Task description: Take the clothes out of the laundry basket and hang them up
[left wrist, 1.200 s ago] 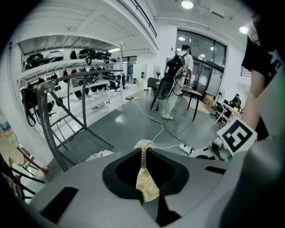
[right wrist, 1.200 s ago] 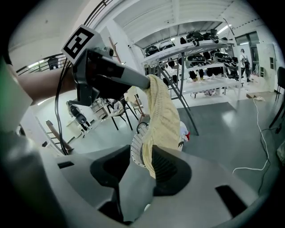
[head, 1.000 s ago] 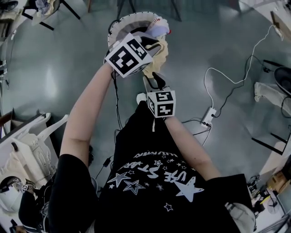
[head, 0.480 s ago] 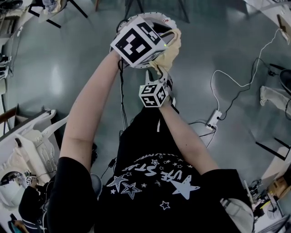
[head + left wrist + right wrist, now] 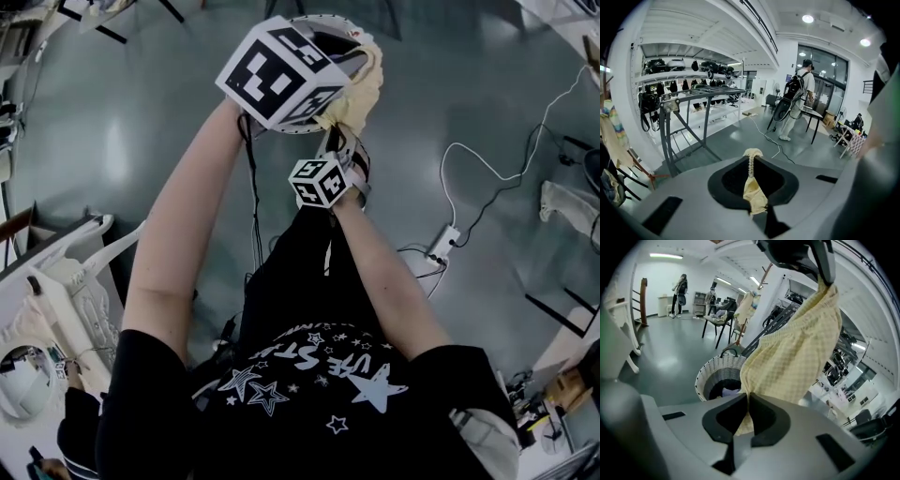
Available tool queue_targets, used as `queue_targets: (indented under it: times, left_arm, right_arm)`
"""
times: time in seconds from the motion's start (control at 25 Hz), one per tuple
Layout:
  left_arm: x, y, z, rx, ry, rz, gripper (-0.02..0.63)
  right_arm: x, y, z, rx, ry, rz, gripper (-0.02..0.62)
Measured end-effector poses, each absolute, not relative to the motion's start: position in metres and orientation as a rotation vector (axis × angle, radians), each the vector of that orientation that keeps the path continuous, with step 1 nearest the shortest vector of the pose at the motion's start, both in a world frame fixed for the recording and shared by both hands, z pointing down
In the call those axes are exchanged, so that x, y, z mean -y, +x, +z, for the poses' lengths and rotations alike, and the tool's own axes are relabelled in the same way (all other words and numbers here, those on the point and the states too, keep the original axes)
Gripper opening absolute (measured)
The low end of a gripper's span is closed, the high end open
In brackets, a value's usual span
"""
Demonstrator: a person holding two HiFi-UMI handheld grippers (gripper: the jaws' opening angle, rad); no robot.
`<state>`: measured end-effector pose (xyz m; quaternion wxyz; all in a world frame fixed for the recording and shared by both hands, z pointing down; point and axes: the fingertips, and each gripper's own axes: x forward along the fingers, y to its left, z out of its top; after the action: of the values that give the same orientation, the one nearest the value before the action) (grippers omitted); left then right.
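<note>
Garment (image 5: 797,348), yellow checked, fast in left gripper (image 5: 751,153) and in just-closed right gripper (image 5: 747,394).

A pale yellow checked cloth garment (image 5: 797,348) hangs from the left hand-held gripper (image 5: 751,174) above, down into the right hand-held gripper (image 5: 746,412), whose jaws have just been closing on it. A white woven laundry basket (image 5: 708,375) stands on the floor (image 5: 661,357) beyond.

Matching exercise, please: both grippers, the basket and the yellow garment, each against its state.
Things: 1 left gripper; 2 right gripper; 3 basket; 4 yellow garment
States: a on the floor, clothes inside; b shut on the garment's lower part; c held up by both grippers; d shut on the garment's top edge
Pairs: 1-d, 2-b, 3-a, 4-c. The right gripper has just closed on the garment.
</note>
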<state>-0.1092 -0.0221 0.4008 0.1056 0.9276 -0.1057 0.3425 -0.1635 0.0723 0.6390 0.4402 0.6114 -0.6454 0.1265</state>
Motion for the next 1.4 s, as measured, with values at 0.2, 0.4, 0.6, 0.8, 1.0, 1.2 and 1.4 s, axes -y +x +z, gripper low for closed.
queue_targets:
  times: [0.2,0.4,0.6,0.8,1.0,1.2,1.4]
  left_arm:
    - [0.041,-0.136,0.401,0.42,2.702,0.99,0.048]
    - [0.054,-0.158,0.398,0.515,2.673,0.981,0.048]
    - [0.057,-0.166,0.395,0.583,2.653,0.972,0.049]
    - [0.057,-0.178,0.391,0.638,2.632,0.977,0.049]
    - [0.039,-0.182,0.376,0.638,2.63,0.945,0.048]
    - [0.012,-0.164,0.362,0.595,2.644,0.896,0.048]
    - [-0.004,-0.143,0.36,0.571,2.655,0.908,0.049]
  right_arm:
    - [-0.09,-0.157,0.618,1.688,1.541,0.351,0.026]
    - [-0.108,-0.133,0.592,1.747,1.607,0.394,0.026]
    - [-0.117,-0.102,0.57,1.836,1.674,0.507,0.026]
    - [-0.123,-0.074,0.554,1.959,1.713,0.662,0.026]
    - [-0.131,-0.043,0.556,2.01,1.826,0.957,0.026]
    - [-0.133,-0.019,0.565,1.934,1.894,1.077,0.029]
    - [-0.138,-0.015,0.576,1.9,1.827,1.027,0.034]
